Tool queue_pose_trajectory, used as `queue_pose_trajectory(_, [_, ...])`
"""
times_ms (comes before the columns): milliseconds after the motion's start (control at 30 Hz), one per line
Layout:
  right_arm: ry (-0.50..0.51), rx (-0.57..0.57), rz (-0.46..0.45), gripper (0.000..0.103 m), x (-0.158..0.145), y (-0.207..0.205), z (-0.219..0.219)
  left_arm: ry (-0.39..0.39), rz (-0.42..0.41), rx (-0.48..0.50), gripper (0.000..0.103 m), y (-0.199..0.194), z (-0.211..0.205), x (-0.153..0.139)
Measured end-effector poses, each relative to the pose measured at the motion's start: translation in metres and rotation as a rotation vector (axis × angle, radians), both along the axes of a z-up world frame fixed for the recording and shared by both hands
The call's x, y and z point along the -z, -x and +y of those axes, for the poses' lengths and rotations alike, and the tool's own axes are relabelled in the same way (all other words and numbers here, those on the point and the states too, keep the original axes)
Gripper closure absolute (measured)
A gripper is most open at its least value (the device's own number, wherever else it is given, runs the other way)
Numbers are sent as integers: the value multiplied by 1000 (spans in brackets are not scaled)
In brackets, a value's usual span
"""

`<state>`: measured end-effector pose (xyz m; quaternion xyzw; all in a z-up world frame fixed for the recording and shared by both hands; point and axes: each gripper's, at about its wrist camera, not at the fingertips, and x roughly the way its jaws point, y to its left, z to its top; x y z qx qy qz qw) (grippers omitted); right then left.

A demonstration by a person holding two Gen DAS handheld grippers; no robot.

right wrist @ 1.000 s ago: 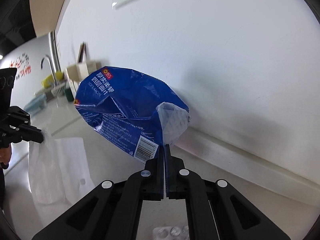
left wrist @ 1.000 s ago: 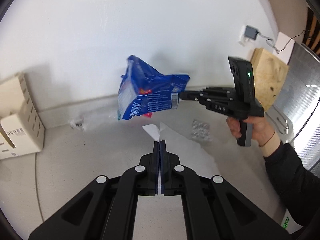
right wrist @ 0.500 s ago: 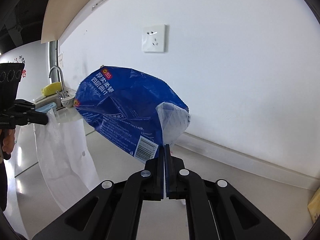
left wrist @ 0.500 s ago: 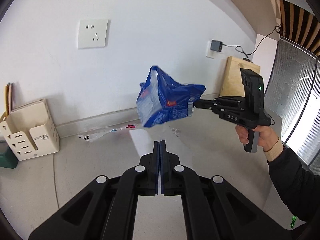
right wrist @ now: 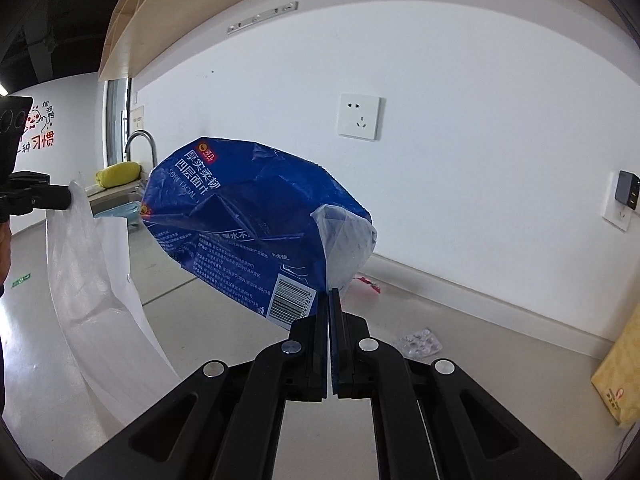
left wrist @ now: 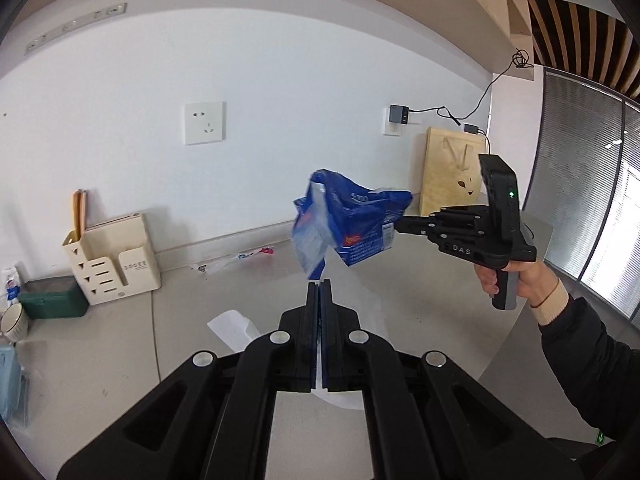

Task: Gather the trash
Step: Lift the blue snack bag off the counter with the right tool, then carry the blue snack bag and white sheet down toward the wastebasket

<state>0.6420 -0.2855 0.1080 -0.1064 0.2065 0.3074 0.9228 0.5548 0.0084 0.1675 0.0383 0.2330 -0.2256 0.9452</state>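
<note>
Nearest us, our left gripper (left wrist: pixel 319 286) is clamped on the rim of the thin white bag (right wrist: pixel 86 276), which droops; its mouth may sag shut. Further out, our right gripper (right wrist: pixel 329 296) pinches one corner of the blue tissue wrapper (right wrist: pixel 244 228), crumpled, empty, held above the counter (left wrist: pixel 100 352); it could slip. Far off, other wrappers (left wrist: pixel 236 258) lie by the wall.

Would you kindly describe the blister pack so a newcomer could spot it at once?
Start at the white wall socket and drop to the grey counter below. There, right of the right tongs, lies the blister pack: flat, silvery and bubbled, unlike the red-and-clear wrapper nearer the wall.
</note>
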Motion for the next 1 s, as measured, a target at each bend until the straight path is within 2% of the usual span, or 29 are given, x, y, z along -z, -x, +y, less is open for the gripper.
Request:
queue_pose_trajectory(300, [-17, 23, 5, 97, 11, 75, -6, -13, 17, 22, 101, 72, -2, 17])
queue_pose_trajectory(667, [-33, 90, 50, 97, 50, 162, -11, -15, 74, 61, 101, 134, 7, 49])
queue_pose_trajectory(1000, [-32, 91, 97, 97, 81, 223, -1, 33, 125, 49, 101, 189, 27, 89])
